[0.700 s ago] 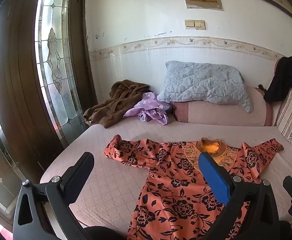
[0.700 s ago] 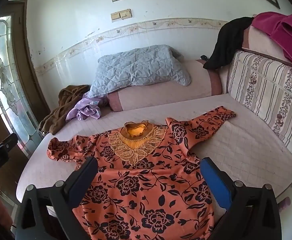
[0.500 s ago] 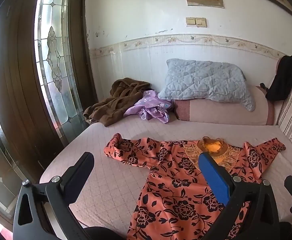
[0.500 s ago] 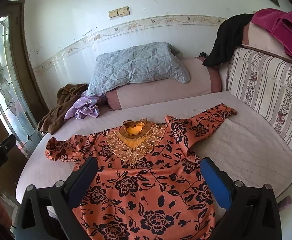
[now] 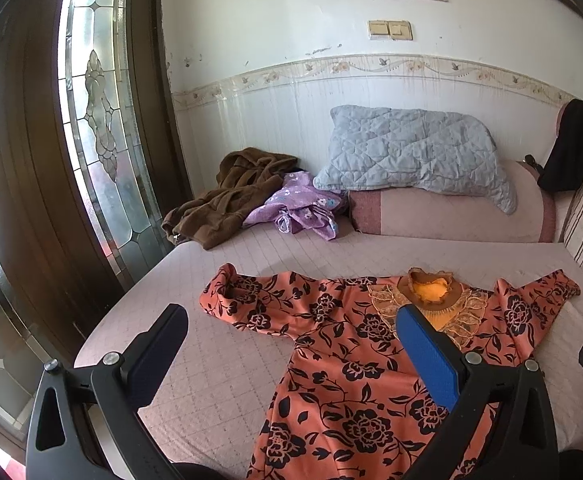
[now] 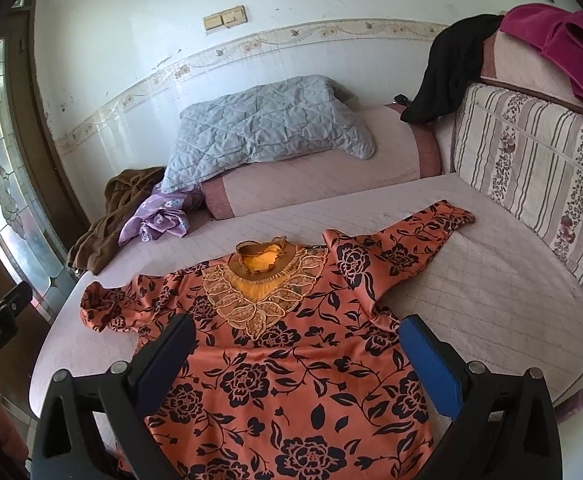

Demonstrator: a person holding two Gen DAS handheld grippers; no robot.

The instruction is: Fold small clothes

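Note:
An orange dress with black flowers (image 5: 355,360) (image 6: 287,364) lies spread flat on the pink bed, both sleeves stretched out sideways and the embroidered yellow collar (image 6: 261,264) pointing toward the wall. My left gripper (image 5: 291,344) hovers open above the dress's left side, with nothing between its fingers. My right gripper (image 6: 291,354) hovers open over the chest of the dress, holding nothing either. The lower hem is out of view below both frames.
A grey quilted pillow (image 5: 411,152) rests on a pink bolster (image 5: 451,212) by the wall. A purple garment (image 5: 299,212) and a brown robe (image 5: 231,196) lie at the far left corner. Striped cushions (image 6: 531,184) line the right side; a glass door (image 5: 95,128) stands left.
Both grippers have tipped slightly down and drawn a little closer over the dress. Both stay wide open; the dress has not moved.

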